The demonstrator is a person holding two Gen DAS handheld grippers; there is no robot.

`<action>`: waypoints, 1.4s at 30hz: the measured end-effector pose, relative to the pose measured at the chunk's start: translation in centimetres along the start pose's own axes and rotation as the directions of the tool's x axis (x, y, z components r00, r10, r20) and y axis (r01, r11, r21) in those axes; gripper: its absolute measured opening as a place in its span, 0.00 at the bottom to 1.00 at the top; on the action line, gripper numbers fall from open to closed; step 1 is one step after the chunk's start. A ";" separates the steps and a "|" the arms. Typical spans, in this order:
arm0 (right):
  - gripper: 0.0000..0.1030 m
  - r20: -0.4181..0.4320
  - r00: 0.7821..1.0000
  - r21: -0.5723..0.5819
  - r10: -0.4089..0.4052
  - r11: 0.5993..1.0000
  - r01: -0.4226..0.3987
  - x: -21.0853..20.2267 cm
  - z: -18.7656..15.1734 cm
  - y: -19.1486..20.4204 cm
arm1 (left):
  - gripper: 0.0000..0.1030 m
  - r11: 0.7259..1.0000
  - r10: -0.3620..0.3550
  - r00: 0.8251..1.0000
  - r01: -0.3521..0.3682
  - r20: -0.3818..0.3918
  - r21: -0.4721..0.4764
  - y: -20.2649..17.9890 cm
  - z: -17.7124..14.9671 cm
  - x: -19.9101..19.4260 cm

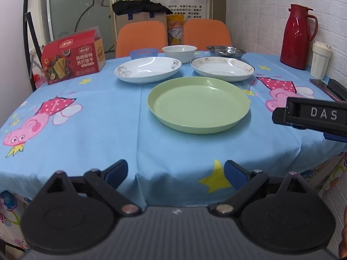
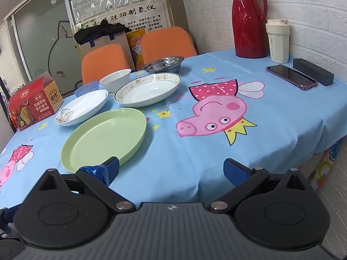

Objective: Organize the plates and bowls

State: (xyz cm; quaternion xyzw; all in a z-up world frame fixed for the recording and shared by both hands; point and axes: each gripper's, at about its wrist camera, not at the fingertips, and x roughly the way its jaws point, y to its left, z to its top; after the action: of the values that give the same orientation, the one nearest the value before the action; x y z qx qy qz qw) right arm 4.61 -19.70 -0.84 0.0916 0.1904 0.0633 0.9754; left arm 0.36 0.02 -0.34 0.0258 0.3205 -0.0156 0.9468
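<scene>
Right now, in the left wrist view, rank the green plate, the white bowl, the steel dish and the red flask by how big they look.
1. green plate, nearest the camera, so its lead is partly nearness
2. red flask
3. steel dish and white bowl: too alike to rank, both far back

Both claws — left claw (image 1: 175, 173), right claw (image 2: 171, 171) — wide open

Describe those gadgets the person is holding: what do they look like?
Each is black plastic: a ribbed grey-black body, two round discs, and hinged black link bars with silver pivot pins ending in blue textured pads. The left gripper and right gripper match. The right one, seen from the side, carries white letters "DAS".
</scene>
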 end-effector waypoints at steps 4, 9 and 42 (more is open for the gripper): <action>0.88 -0.008 1.000 -0.008 0.004 1.000 -0.004 0.4 0.1 0.2 | 0.92 1.000 -0.003 1.000 0.003 0.000 -0.003 0.0 0.0 0.0; 0.88 -0.011 1.000 -0.009 0.010 1.000 -0.010 0.5 0.0 0.2 | 0.92 1.000 -0.016 1.000 0.016 -0.004 -0.009 0.2 0.1 0.0; 0.88 -0.034 0.999 -0.019 0.019 1.000 -0.020 1.2 -0.1 0.4 | 0.92 0.996 -0.083 0.996 0.082 -0.024 -0.038 0.7 0.4 0.6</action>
State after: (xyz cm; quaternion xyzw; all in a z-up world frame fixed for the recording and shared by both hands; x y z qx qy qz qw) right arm 5.64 -19.09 -1.24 0.0830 0.2051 0.0761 0.9722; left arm 1.16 0.67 -0.35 -0.0047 0.3333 -0.0485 0.9415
